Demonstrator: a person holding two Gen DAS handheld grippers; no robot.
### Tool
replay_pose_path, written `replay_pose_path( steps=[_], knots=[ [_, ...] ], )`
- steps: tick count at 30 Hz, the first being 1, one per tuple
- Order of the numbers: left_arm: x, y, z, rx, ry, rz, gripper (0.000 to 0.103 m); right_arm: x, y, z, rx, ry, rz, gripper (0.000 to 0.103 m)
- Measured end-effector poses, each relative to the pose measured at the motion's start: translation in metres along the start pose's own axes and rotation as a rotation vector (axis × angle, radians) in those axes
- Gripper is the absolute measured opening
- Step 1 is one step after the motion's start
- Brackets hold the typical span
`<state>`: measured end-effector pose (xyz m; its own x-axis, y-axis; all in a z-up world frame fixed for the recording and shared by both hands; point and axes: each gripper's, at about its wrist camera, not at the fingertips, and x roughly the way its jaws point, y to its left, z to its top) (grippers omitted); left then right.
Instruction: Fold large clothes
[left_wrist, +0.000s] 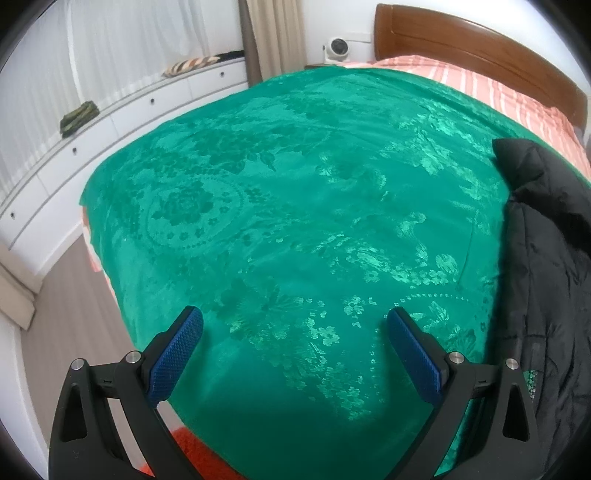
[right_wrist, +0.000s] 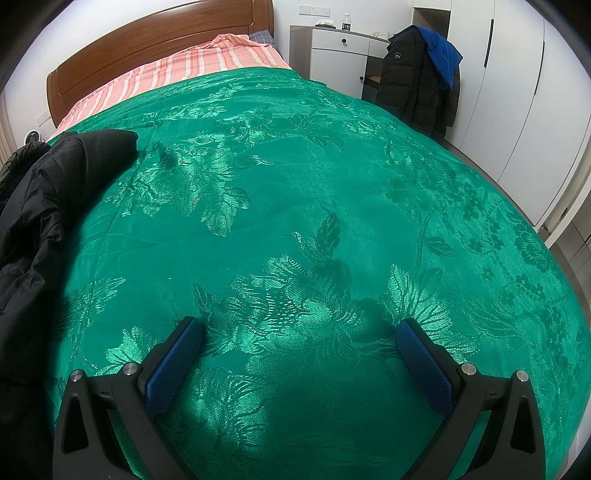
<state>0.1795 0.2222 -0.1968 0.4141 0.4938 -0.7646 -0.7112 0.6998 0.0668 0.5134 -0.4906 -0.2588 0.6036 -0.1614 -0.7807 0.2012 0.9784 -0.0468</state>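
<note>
Bedroom light falls on a bed (right_wrist: 166, 37) with a wooden headboard, spread with a green brocade cover (right_wrist: 295, 221) over a pink striped sheet (left_wrist: 498, 85). On that cover lies the garment to fold, a black padded jacket (right_wrist: 40, 206), bunched in a heap between the two views: at the right edge of the left wrist view, at the left edge of the right one.

Both tools hang over bare cover and hold nothing. The left hand-held gripper (left_wrist: 295, 321) has its jaws spread wide, and so does the right hand-held gripper (right_wrist: 299, 332).

My judgement is that the first job is to spread the jacket flat. Each gripper should pinch a firm edge, hem or shoulder, and pull outward evenly so the padding does not twist.

Most of the jacket is cut off by the frame edges; sleeves, collar and zip cannot be told apart. A second dark coat (right_wrist: 417, 81) hangs far right.
</note>
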Motion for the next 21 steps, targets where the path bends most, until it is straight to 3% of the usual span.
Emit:
replay_pose_path(
  steps=[21],
  knots=[
    [-0.0008, -0.0022, -0.0002, 0.012, -0.006, 0.012, 0.100, -0.0001, 0.0000, -0.0001, 0.000, 0.000, 0.000, 0.103]
  ],
)
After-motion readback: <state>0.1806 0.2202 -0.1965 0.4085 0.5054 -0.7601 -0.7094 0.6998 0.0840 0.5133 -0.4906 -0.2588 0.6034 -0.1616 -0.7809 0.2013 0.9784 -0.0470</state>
